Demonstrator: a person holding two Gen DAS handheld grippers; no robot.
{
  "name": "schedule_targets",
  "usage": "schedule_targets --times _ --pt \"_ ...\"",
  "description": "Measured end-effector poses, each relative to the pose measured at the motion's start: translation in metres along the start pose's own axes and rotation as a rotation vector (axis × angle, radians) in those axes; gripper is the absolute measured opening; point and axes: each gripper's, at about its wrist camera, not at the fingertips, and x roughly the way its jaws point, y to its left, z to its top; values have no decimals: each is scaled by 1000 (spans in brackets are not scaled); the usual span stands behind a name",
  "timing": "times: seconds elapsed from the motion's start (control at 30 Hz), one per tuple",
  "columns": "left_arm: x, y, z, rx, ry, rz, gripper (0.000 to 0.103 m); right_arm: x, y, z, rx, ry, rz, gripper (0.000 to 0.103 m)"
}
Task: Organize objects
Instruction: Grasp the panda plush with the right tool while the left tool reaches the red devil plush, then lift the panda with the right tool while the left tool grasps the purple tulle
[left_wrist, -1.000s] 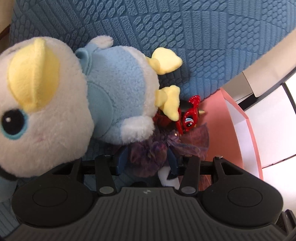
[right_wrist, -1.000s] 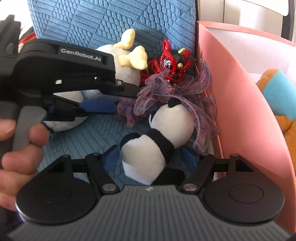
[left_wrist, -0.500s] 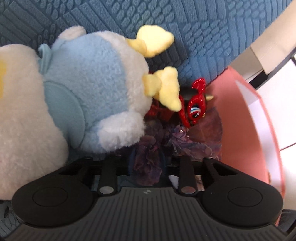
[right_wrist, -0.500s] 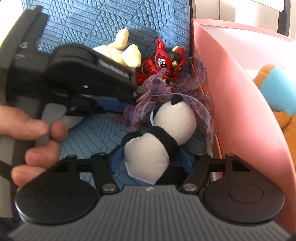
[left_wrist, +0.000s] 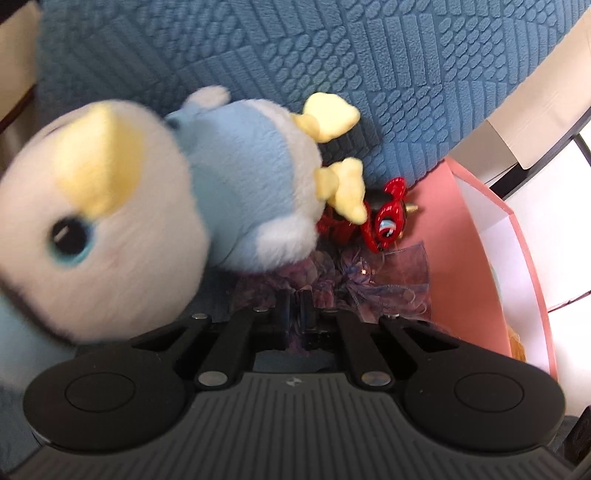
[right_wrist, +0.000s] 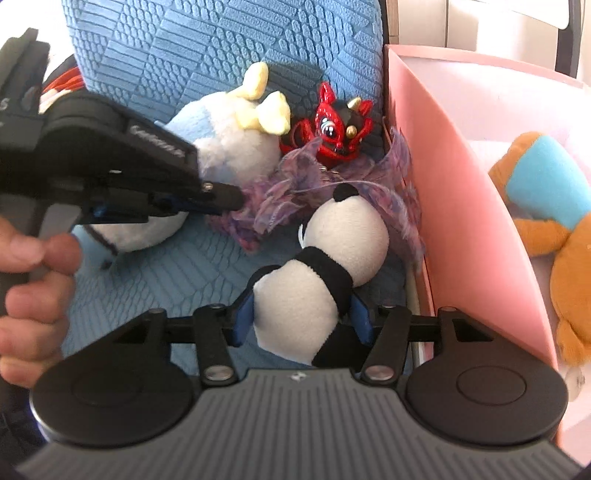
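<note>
Now, left wrist view: left gripper (left_wrist: 295, 306) clamped tight on the frilly purple gauze fabric (left_wrist: 332, 280), fingers nearly touching, having just closed. Up against the fabric's left edge, blurred, a big white-and-light-blue plush bird with yellow feet (left_wrist: 184, 192). Just above the fabric, a glossy red-and-black demon figurine (left_wrist: 388, 221). Right of the fabric, the wall of a pink cardboard box (left_wrist: 480, 266). Behind it all, a blue textured cushion (left_wrist: 369, 74).

Over to the right wrist view: right gripper (right_wrist: 301, 317) half open, blue fingers (right_wrist: 243, 319) pressing both sides of a black-and-white panda plush (right_wrist: 317, 273), jaws just closing in. Panda lying on the cushion (right_wrist: 184, 55), just below the purple fabric (right_wrist: 295, 199). Left gripper (right_wrist: 236, 197) biting the fabric's left end, held by a hand (right_wrist: 33, 280). Bird (right_wrist: 229, 136) left of the fabric, figurine (right_wrist: 340, 125) above it. Pink box (right_wrist: 461, 184) right of the fabric, with an orange-and-teal plush toy (right_wrist: 554, 229) inside.
</note>
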Motion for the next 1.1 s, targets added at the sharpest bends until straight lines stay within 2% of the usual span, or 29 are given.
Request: schedule_targets --times 0.17,0.33,0.57,0.73,0.83,1.0,1.1 --pt "-24 6 -34 1 -4 40 6 -17 2 0 -32 -13 23 57" --pt "-37 -1 -54 2 -18 80 6 -28 0 -5 2 2 66 57" --pt "-68 7 -90 -35 -31 109 6 -41 0 -15 -5 57 107 57" --pt "-82 4 -114 -71 -68 132 6 -44 -3 -23 7 89 124 57" --pt "-91 0 -124 -60 -97 212 6 -46 -2 -29 -5 109 132 57" --pt "-108 11 -141 -115 -133 355 6 -47 -5 -39 0 138 131 58" --pt "-111 26 -144 -172 -112 324 6 -46 -2 -42 -4 157 146 59"
